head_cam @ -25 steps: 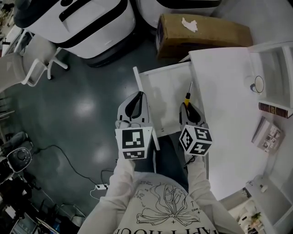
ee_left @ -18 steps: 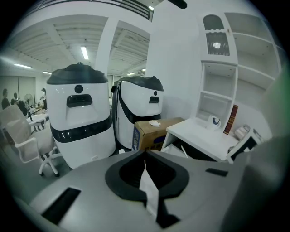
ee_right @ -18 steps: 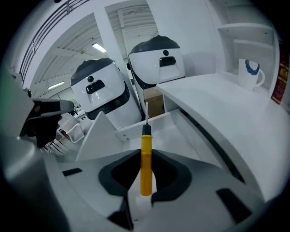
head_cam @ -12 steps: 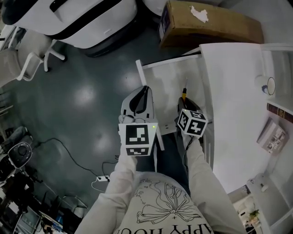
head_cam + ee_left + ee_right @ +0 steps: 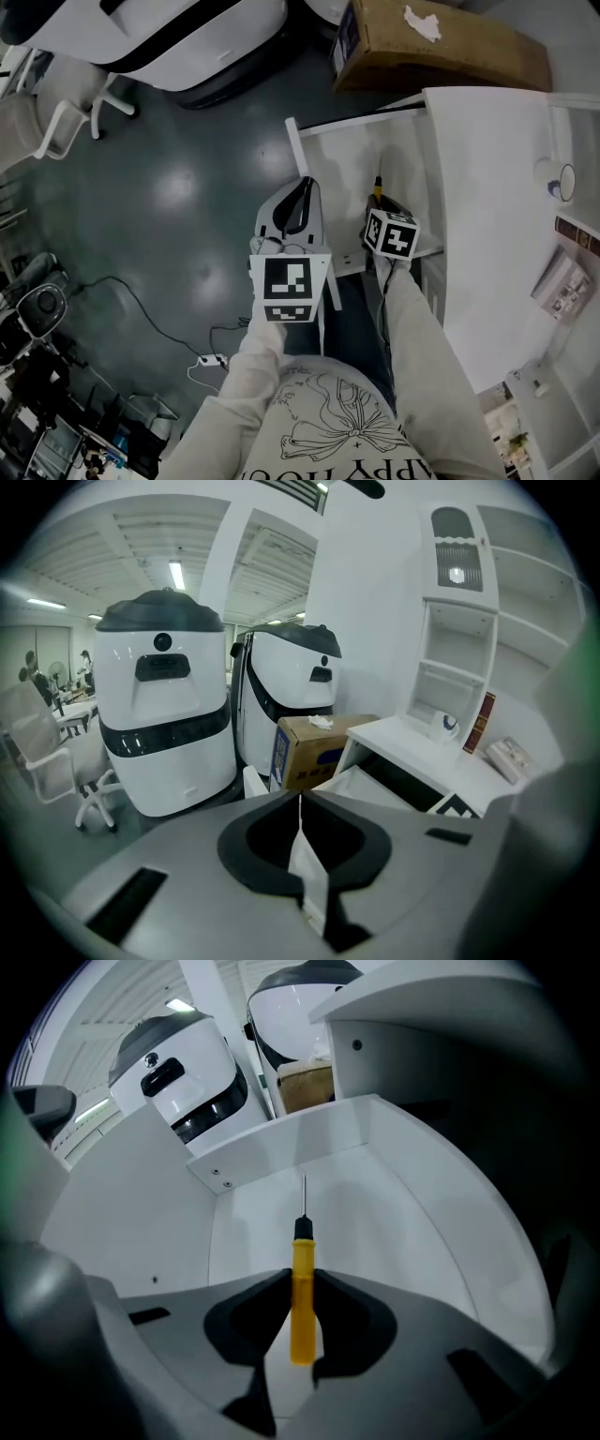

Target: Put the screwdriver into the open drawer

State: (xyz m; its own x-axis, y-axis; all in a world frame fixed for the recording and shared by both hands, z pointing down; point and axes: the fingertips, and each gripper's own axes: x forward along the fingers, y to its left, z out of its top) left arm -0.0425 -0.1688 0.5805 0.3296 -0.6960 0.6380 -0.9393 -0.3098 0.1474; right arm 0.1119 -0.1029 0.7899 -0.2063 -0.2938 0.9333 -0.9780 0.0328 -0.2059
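A screwdriver with a yellow handle, black collar and thin metal shaft points forward and down. My right gripper is shut on its handle. In the head view the right gripper hangs over the open white drawer, with the screwdriver sticking out ahead of it. The right gripper view shows the drawer's white floor and walls close below the tip. My left gripper is shut and holds nothing, just left of the drawer's side wall. Its jaws meet in a thin line.
A white desk top lies right of the drawer, with a mug and books on it. A cardboard box stands behind the drawer. Large white machines and a chair stand on the dark floor, where cables run.
My right gripper has sunk towards the drawer with the screwdriver and tipped more steeply down. The left gripper has dropped a little beside the drawer.
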